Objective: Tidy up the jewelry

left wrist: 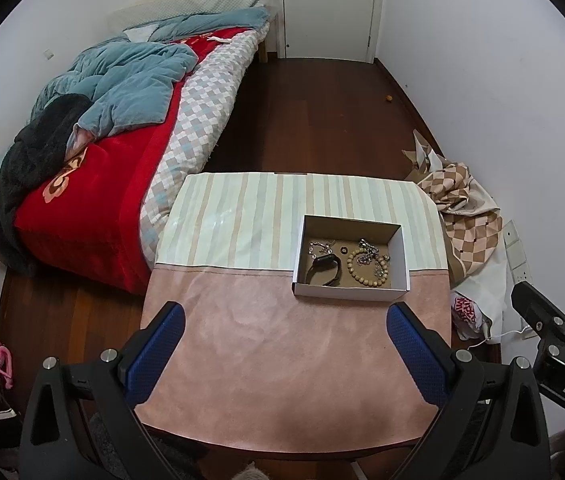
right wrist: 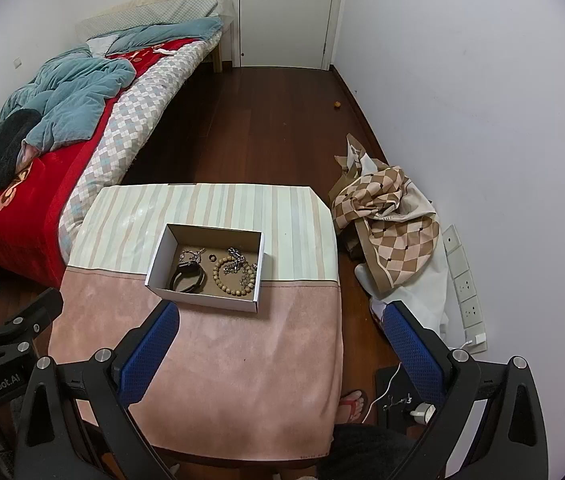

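A white cardboard box sits on the cloth-covered table. Inside lie a black watch band, a wooden bead bracelet, silver chains, a second chain and a small dark ring. My left gripper is open and empty, above the table's near half, short of the box. My right gripper is open and empty, over the table's right edge, near the box's front right.
A bed with red, blue and checkered bedding lies to the left. A checkered cloth pile lies on the wooden floor to the right, by wall sockets. A white door stands at the far end.
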`<state>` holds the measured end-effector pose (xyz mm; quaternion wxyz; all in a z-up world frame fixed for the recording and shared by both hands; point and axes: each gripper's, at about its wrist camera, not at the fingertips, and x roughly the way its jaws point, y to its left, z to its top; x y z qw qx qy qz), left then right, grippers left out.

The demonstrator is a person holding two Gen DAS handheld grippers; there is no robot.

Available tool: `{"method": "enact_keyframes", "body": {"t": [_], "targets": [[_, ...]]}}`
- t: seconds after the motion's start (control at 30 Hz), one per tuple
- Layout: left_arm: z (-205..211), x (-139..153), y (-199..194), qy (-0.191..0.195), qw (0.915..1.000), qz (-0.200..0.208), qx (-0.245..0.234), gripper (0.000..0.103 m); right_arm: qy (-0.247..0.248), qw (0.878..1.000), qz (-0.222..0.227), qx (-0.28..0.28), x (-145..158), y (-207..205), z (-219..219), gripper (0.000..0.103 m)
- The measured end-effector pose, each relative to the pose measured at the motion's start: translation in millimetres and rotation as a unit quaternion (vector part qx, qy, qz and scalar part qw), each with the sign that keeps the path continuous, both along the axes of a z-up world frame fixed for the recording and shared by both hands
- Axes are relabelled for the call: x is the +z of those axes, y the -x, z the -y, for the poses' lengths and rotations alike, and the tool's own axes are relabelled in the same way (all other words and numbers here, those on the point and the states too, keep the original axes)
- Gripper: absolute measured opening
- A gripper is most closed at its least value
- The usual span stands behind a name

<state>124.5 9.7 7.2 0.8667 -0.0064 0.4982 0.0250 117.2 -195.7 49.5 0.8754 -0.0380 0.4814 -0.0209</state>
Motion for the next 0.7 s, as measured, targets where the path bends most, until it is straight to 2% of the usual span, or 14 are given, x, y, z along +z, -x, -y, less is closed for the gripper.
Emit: {"method": "enact_keyframes", "body": {"t": [0.7], "targets": [[-0.2,1.2,1.7,-0.009,0.9999,0.005,0.003,0.103,0.0,1.0,-0.004,-0.002,-2.0,4.8,0.8,0.103]]}}
